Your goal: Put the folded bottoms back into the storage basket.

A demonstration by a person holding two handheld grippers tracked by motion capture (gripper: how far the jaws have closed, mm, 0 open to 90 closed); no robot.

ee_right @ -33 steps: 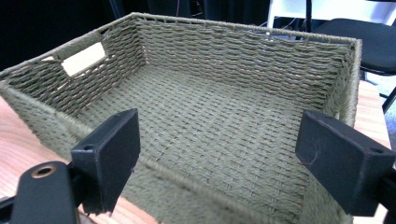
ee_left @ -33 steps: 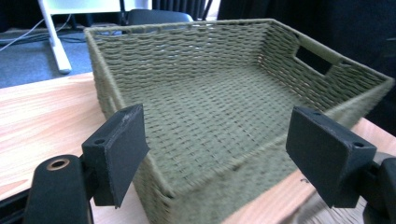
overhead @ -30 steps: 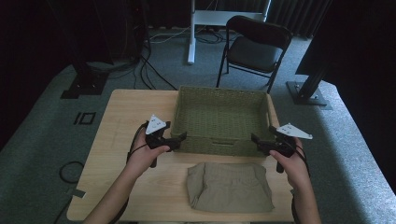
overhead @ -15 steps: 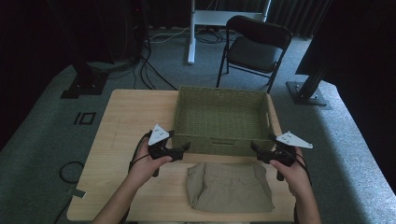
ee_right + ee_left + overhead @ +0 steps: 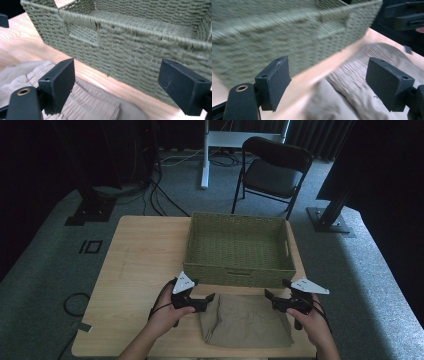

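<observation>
A folded beige garment (image 5: 243,321) lies on the wooden table (image 5: 140,265) near its front edge, with its ribbed band showing in both gripper views (image 5: 359,82) (image 5: 90,102). Behind it stands an empty green woven basket (image 5: 239,249). My left gripper (image 5: 209,298) hovers at the garment's left upper corner, jaws open and empty. At the right upper corner my right gripper (image 5: 270,297) is open too, with nothing between its pads. In the left gripper view (image 5: 329,82) the cloth lies under the jaws; the right gripper view (image 5: 116,85) faces the basket wall (image 5: 130,50).
A black folding chair (image 5: 274,172) and a white stand (image 5: 205,155) are on the carpet beyond the table. Cables (image 5: 160,195) trail over the floor at the left. Bare tabletop stretches left of the basket.
Both hands have come down and toward the front edge, from beside the basket's near corners to the upper corners of the garment. The jaws stay open.
</observation>
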